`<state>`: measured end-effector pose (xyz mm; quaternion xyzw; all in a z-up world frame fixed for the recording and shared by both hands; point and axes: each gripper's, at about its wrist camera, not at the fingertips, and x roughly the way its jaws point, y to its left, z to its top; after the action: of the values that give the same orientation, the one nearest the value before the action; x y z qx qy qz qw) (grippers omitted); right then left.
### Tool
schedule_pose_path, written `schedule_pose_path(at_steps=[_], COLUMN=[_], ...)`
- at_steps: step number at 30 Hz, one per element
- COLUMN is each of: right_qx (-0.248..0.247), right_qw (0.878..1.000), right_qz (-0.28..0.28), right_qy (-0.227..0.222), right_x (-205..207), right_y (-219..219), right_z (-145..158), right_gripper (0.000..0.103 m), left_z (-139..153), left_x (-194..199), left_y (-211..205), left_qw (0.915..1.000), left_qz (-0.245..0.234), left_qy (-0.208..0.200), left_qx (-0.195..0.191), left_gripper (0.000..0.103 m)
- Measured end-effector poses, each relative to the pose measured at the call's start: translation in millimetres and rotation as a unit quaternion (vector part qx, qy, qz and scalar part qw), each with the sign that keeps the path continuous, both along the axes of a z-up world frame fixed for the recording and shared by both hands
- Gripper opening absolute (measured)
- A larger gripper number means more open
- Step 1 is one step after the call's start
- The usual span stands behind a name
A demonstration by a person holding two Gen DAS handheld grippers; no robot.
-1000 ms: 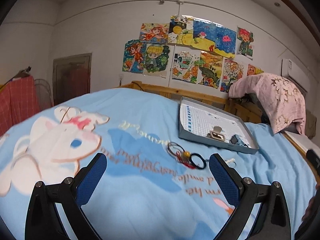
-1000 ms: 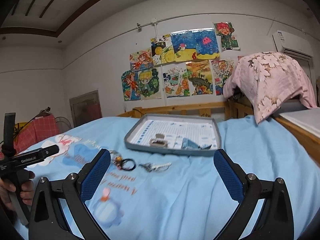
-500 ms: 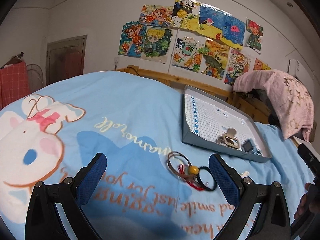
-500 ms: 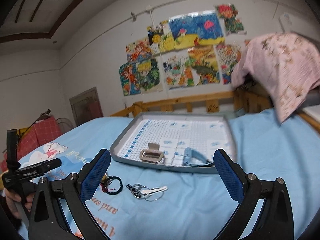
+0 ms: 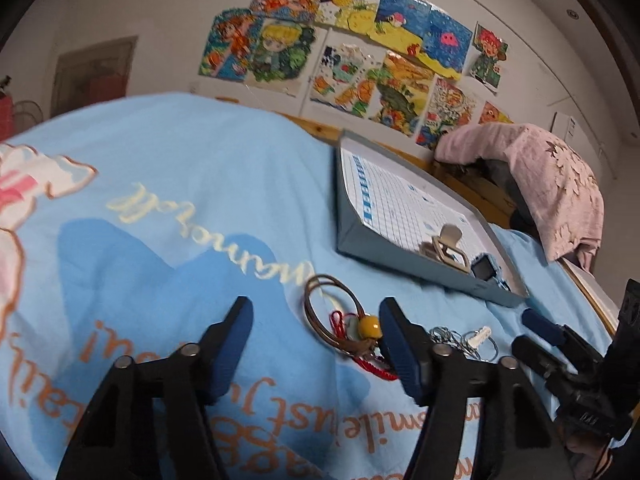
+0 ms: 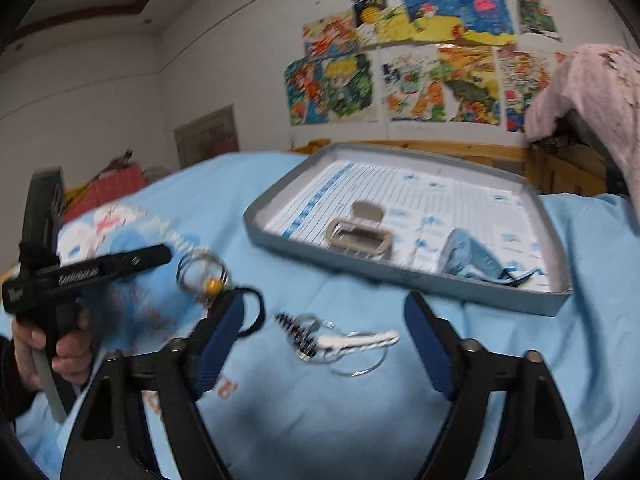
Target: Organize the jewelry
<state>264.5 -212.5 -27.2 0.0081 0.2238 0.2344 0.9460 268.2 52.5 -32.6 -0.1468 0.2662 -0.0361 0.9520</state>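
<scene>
Jewelry is only partly sorted, as we read it: a beige clasp-like piece (image 6: 358, 232) and a pale blue item (image 6: 470, 258) already lie inside the grey tray (image 6: 400, 276), ahead of both our grippers on the blue bedspread (image 6: 600, 280).

Two loose bunches are left outside it. The brown cord loops with a yellow bead (image 5: 369, 326) lie just in front of our left gripper (image 5: 316, 344), nearer its right finger, with a red cord under them. The silver chain with a white piece (image 6: 340, 342) lies between the fingers of our right gripper (image 6: 326, 328), a black band (image 6: 252, 312) beside its left finger.

Both sets of jaws are closing, yet neither presses on anything; nothing is gripped. So both bunches remain to be lifted into the tray.
</scene>
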Motion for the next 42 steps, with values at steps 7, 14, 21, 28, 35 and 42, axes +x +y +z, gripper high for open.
schedule_pose_path(at_steps=[7, 14, 21, 28, 35, 42], right_qx=[-0.047, -0.069, -0.083, -0.078, -0.058, -0.018], right_qw=[0.999, 0.995, 0.994, 0.995, 0.997, 0.998], right_qz=[0.020, 0.031, 0.028, 0.029, 0.041, 0.036], right_qy=[0.017, 0.060, 0.068, 0.057, 0.038, 0.040], right_x=[-1, 11, 12, 6, -1, -5], right_y=[16, 26, 32, 32, 26, 6], right_z=[-11, -25, -27, -23, -16, -5], right_gripper=[0.057, 0.046, 0.027, 0.010, 0.002, 0.002], left_z=[-15, -18, -18, -13, -3, 7], left_x=[5, 10, 8, -14, -30, -34], left_y=[-2, -7, -8, -13, -24, -42], left_qw=[0.9997, 0.9993, 0.9995, 0.9993, 0.9969, 0.9926], left_qz=[-0.014, -0.023, -0.021, -0.034, -0.061, -0.091], left_qy=[0.016, 0.028, 0.025, -0.011, -0.041, -0.058], left_qx=[-0.016, -0.005, 0.002, 0.012, 0.029, 0.055], left_gripper=[0.030, 0.014, 0.006, 0.005, 0.005, 0.005])
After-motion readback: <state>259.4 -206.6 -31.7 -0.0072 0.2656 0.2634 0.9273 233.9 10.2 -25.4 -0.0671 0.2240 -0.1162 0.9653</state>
